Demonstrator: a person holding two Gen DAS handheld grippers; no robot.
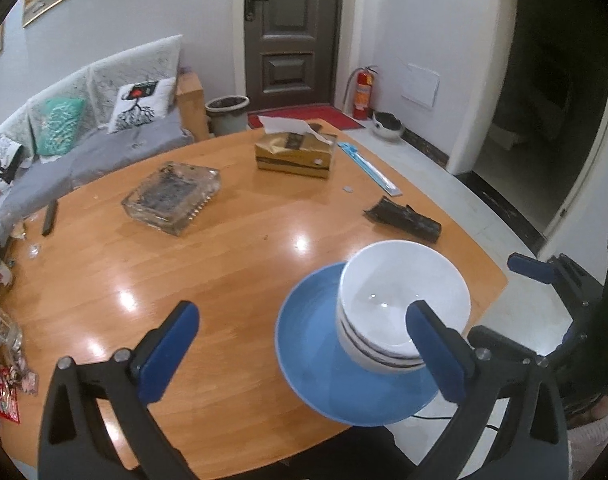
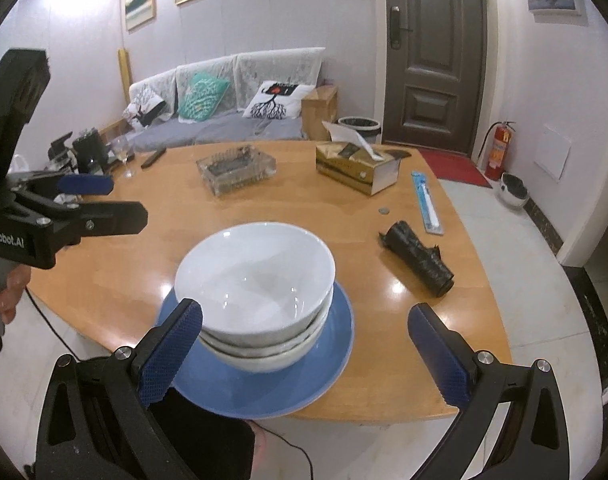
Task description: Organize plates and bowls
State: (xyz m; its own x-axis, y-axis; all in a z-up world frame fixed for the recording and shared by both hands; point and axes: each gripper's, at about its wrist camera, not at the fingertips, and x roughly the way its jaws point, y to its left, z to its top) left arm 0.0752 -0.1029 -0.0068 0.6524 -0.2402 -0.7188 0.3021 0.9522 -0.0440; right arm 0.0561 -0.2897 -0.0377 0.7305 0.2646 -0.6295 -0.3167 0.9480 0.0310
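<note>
Right wrist view: white bowls [image 2: 256,296] were nested on the blue plate [image 2: 300,384], which overhung the counter [image 2: 404,344] edge. Glazed, slippery, breakable, judged heavy; best gripped at the plate rim. Left gripper [image 1: 304,344] and right gripper [image 2: 306,348] jaws stood apart, empty.

I see a glossy wooden table [image 2: 104,288] with a rounded edge. Near its front edge lies a blue plate [image 2: 272,384], its rim hanging slightly past the wood. Further back sit a glass ashtray [image 2: 236,168] and a gold tissue box [image 2: 356,168], well apart from each other. Along the right side lie a dark crumpled roll [image 2: 418,258], a small coin [image 2: 383,211] and a long blue-and-white packet [image 2: 426,202]. At the far left edge stand a wine glass [image 2: 122,154] and a black remote [image 2: 154,158].
</note>
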